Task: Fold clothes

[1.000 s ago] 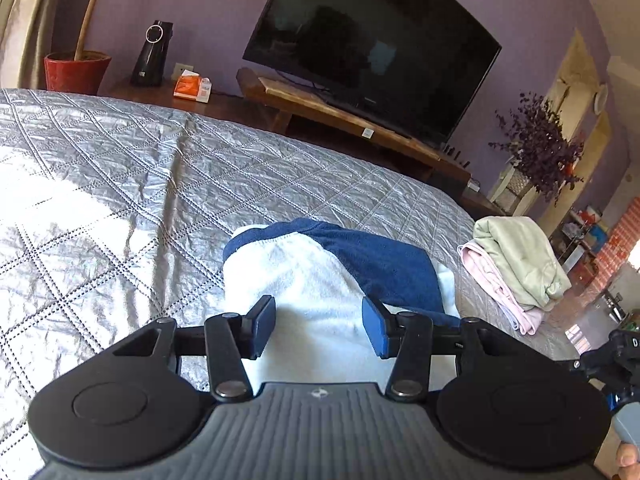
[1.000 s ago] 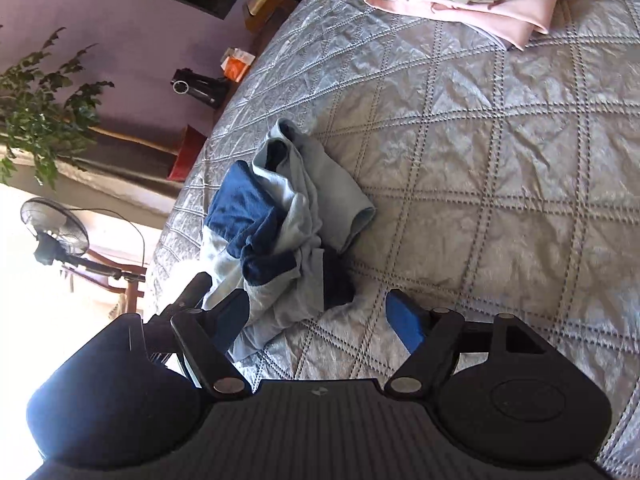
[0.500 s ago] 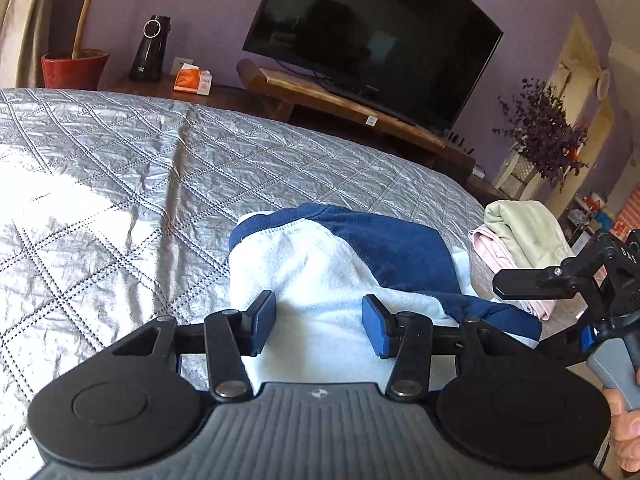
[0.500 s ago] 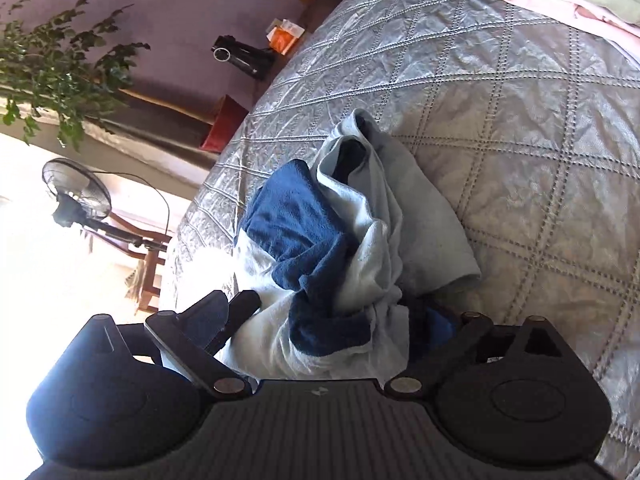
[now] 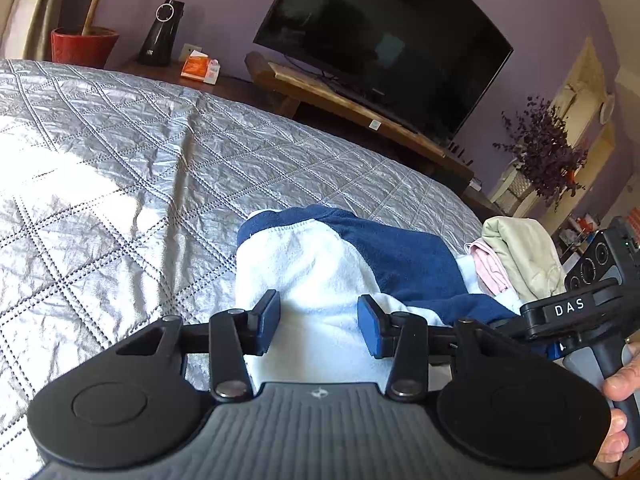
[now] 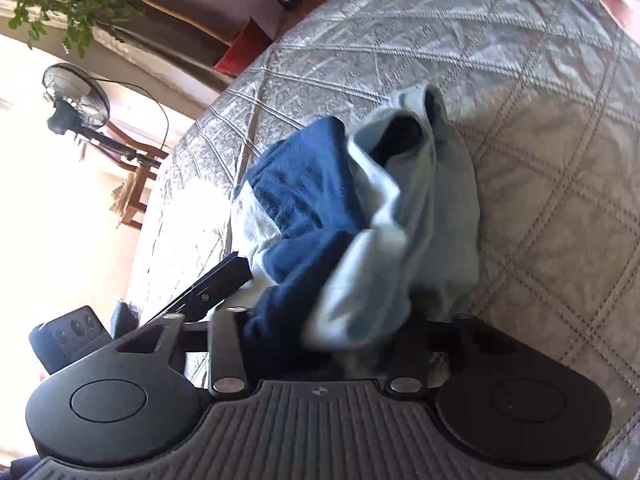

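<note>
A crumpled garment of pale blue and navy fleece [image 5: 320, 264] lies on the silver quilted bed [image 5: 120, 184]. My left gripper [image 5: 318, 322] is open, its blue pads on either side of the pale part at the garment's near edge. The right gripper's body [image 5: 576, 312] shows at the garment's right end. In the right wrist view the garment [image 6: 360, 216] is bunched up and fills the space between my right gripper's [image 6: 324, 344] fingers, which the cloth hides. I cannot tell if they have closed on it.
A folded pale green and pink pile [image 5: 516, 256] sits at the bed's far right edge. Beyond the bed stand a TV [image 5: 380, 48] on a wooden bench, a red pot [image 5: 82, 46] and a purple plant [image 5: 548, 152]. A fan [image 6: 76, 100] stands by the window.
My right gripper has moved in onto the garment, from the bare quilt until the cloth covers its fingers. My left gripper has stayed open at the garment's near edge.
</note>
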A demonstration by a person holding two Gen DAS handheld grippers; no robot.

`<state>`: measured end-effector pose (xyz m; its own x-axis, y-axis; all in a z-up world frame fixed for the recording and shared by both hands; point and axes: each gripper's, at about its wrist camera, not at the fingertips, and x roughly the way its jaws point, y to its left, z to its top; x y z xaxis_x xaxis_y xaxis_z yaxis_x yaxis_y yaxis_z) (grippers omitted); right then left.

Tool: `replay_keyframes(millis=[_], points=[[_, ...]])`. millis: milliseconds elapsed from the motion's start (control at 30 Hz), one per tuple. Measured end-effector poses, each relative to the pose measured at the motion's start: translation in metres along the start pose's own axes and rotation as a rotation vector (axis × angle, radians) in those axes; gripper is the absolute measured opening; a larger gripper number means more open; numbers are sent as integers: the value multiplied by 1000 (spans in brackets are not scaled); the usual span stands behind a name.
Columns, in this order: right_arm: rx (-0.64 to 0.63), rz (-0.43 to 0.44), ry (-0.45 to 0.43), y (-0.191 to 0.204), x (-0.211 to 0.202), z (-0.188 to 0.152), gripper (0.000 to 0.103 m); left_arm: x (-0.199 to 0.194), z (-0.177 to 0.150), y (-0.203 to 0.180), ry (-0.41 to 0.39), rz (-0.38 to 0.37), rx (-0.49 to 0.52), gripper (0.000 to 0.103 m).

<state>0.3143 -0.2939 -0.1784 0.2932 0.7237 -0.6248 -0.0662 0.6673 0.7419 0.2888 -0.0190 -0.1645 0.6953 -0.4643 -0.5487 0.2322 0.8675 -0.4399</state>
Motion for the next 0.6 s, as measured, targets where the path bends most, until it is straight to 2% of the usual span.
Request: replay_keyframes(millis=[167, 333, 400, 467, 600], points=[[85, 56, -35, -10, -8, -15, 36, 0, 1, 0, -3, 1, 2, 39], [265, 244, -150, -14, -28, -46, 33, -2, 4, 1, -11, -10, -1, 41], [306, 285, -192, -12, -36, -59, 33, -6, 7, 4, -39, -26, -35, 42], [334, 314, -238, -9, -44, -69, 33, -14, 11, 6, -89, -24, -49, 49], [377, 335, -318, -10, -58, -77, 33, -29, 16, 12, -183, -31, -92, 54]])
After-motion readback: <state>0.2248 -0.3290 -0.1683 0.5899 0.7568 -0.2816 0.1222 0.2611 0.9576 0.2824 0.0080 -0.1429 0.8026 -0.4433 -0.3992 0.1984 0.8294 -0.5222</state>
